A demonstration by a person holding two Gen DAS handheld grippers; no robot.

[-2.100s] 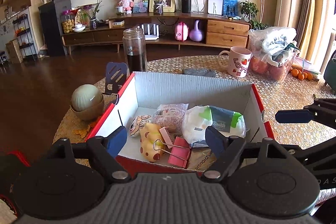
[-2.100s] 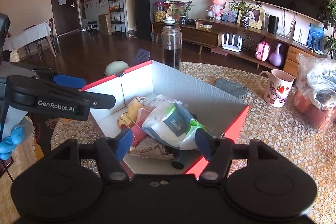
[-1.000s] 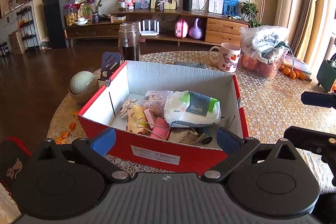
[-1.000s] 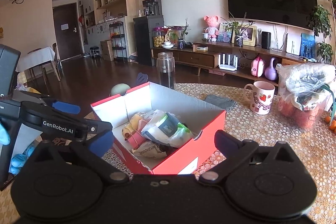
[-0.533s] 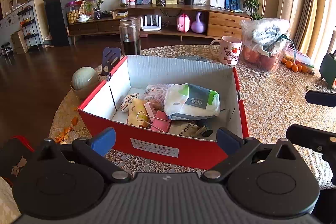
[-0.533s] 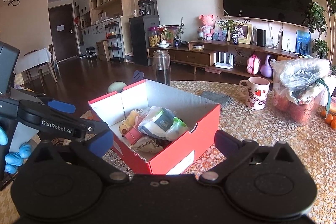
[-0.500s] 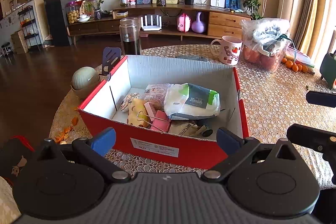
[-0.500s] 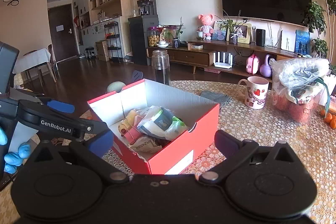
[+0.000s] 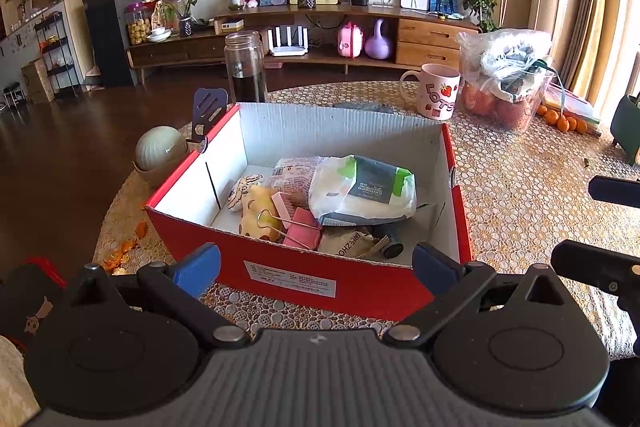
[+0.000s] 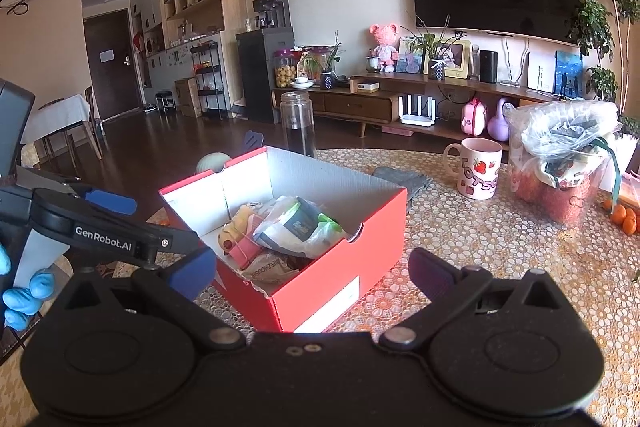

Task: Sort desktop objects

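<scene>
Both jaws stand wide apart, holding nothing. Red box [image 9: 304, 279], filled with items, sits near the surface's near-left edge, directly ahead of left gripper [image 9: 316, 265]; right gripper [image 10: 312, 273] faces its corner.

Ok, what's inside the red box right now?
In the red box: a white wipes pack on top, a pink binder clip, a yellow plush toy, a snack packet and a beige pouch. The pack hides whatever is beneath it.

Open red cardboard box [image 9: 360, 285] with white interior, set on the table, filled with a white-green wipes pack [image 9: 362, 189] lying atop, pink binder clip [image 9: 302, 231], yellow spotted plush toy [image 9: 254, 213], snack packet [image 9: 294, 169]
</scene>
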